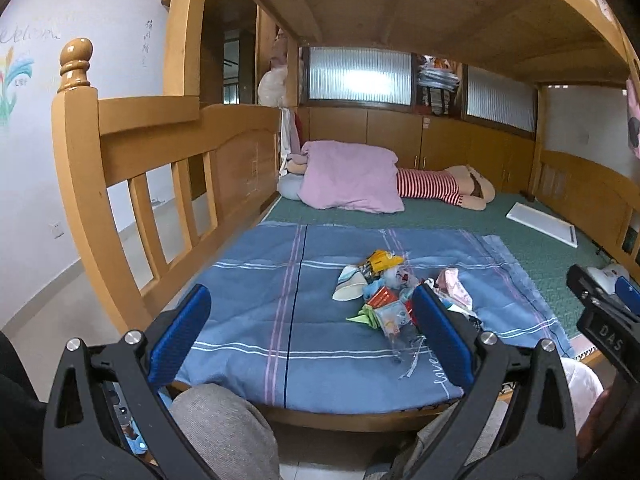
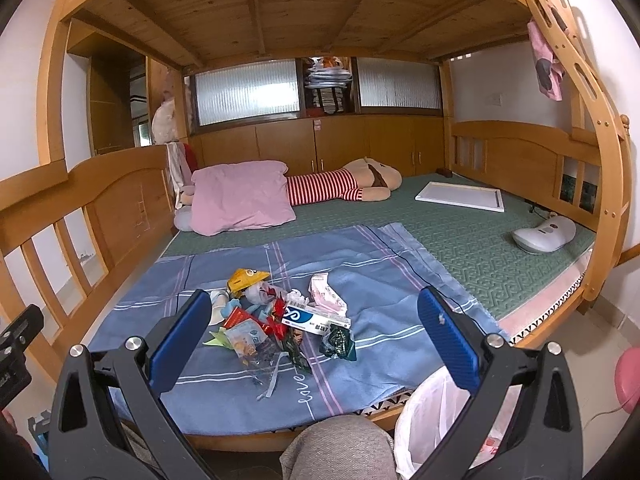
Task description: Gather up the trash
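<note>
Both hand-held grippers are raised level in front of a wooden bunk bed (image 2: 520,152), pointing forward over its near edge. The left hand-held gripper (image 1: 312,320) has its blue-padded fingers (image 1: 180,332) spread wide, nothing between them; it sits above a grey-trousered knee (image 1: 228,424). The right hand-held gripper (image 2: 316,320) is likewise wide open and empty, its blue fingers (image 2: 448,336) framing the trash from the near side, well short of it; a second grey knee (image 2: 340,448) shows below. In the left view the right gripper's black body appears at the far right edge. The trash, a loose pile of crumpled wrappers and packets (image 2: 276,320), lies on a blue striped blanket (image 2: 380,276) spread over the green mattress (image 2: 480,240). It includes a yellow packet (image 2: 246,278), a white-and-blue carton (image 2: 316,318) and a dark green foil wrapper (image 2: 338,344). A white plastic bag-lined bin (image 2: 432,420) stands on the floor beside the bed, just below the right gripper's right finger. Further back lie a pink pillow (image 2: 240,198) and a striped plush toy (image 2: 340,186).
</note>
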### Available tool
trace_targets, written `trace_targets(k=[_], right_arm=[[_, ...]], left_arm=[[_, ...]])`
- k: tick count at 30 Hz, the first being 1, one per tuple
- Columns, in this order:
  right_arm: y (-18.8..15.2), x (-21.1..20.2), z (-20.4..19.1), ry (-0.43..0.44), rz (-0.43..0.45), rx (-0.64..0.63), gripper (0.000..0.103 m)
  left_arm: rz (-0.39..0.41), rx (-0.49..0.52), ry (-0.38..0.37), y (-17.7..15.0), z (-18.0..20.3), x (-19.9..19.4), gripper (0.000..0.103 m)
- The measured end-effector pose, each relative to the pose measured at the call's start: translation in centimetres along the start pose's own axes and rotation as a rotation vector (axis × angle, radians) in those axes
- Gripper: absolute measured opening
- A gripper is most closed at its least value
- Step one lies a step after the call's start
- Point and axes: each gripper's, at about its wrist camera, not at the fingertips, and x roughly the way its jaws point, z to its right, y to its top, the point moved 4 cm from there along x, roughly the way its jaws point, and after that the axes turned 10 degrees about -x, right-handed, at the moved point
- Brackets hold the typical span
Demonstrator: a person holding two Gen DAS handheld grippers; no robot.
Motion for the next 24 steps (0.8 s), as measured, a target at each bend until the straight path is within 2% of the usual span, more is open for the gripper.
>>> trace_targets(k=[7, 17, 24], right_arm=[[-0.6, 0.5, 0.5, 0.000, -0.027, 0.016, 0.100], [-1.4, 1.1, 1.1, 0.039, -0.030, 0.012, 0.100], [-4.0, 4.2, 5.0, -0.004, -0.118, 0.032, 0.100]], left_arm=[[-0.031, -0.021, 0.013, 0.1, -1.0, 1.2, 0.100], [-0.032, -0.027, 0.039, -0.1, -1.3, 2.1, 0.100], [-0.132, -0.110, -0.118, -1.9, -2.4, 4.4, 0.100]])
